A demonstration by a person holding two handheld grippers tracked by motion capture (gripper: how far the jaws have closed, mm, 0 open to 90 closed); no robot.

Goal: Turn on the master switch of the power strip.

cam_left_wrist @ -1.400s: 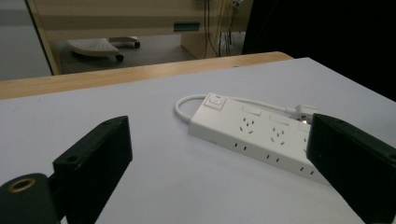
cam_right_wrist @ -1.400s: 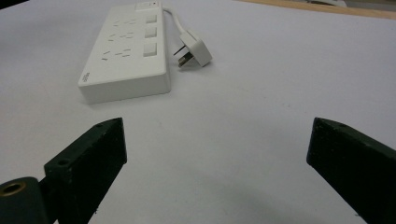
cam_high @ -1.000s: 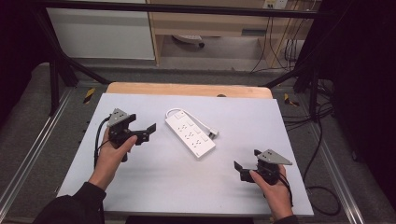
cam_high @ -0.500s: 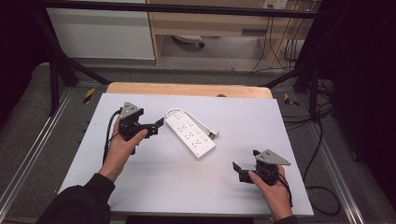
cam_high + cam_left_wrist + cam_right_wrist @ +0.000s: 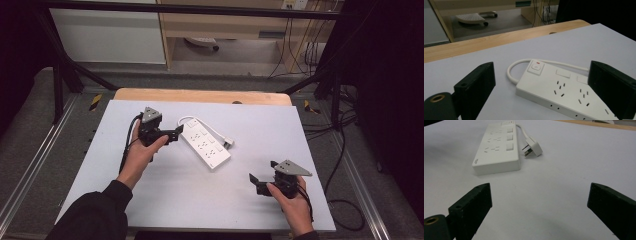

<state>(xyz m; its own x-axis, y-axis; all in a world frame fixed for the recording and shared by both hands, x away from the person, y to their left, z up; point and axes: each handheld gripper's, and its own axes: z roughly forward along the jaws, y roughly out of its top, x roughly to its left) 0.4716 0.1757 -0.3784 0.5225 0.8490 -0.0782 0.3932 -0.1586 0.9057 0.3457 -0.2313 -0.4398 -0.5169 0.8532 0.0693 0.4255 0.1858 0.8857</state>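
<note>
A white power strip (image 5: 206, 145) lies at an angle in the middle of the white tabletop (image 5: 250, 125). Its short cable loops from the switch end, and its plug (image 5: 227, 144) rests beside its right edge. My left gripper (image 5: 175, 134) is open at the strip's switch end. In the left gripper view the power strip (image 5: 554, 92) sits close ahead between the wide jaws of the left gripper (image 5: 541, 75), untouched. My right gripper (image 5: 257, 182) is open near the front right, well short of the power strip (image 5: 496, 147) and the plug (image 5: 532, 147). Nothing lies between the jaws of the right gripper (image 5: 540, 192).
A wooden table edge (image 5: 200, 95) runs along the back of the white surface. Black frame bars (image 5: 65, 70) stand at both back corners. Cables (image 5: 340, 165) hang off the right side to the floor. Beyond the table are a white cabinet (image 5: 110, 35) and a wooden shelf unit (image 5: 225, 25).
My left gripper has moved right and forward across the table, up to the power strip's switch end. The right gripper has stayed nearly still.
</note>
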